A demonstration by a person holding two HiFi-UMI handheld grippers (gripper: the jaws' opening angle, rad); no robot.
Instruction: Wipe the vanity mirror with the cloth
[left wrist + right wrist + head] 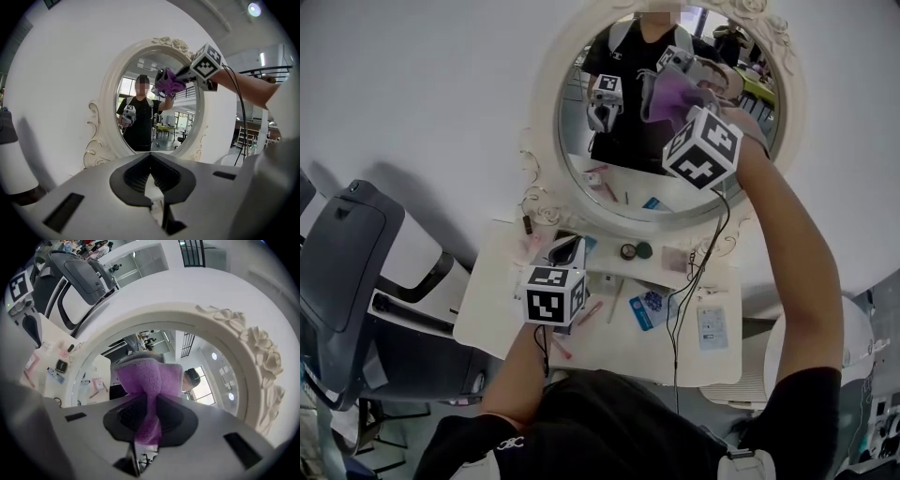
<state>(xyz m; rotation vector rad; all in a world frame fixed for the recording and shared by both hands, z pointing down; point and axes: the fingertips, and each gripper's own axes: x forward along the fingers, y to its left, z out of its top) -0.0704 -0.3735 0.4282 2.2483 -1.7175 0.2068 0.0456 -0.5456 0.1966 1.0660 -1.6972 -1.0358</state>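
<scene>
The purple cloth (147, 380) is pinched in the right claw (149, 420). Its bunched end is held at the upper part of the mirror (619, 178), seemingly against the glass. The left claw (151, 180) is closed on nothing and hangs low over the cluttered surface (492, 314). For a good wipe, the bunch should be pressed flat and overlapping strokes carried downward. The claw's hard tips should be kept off the glass and the ornate frame (253, 348).
</scene>
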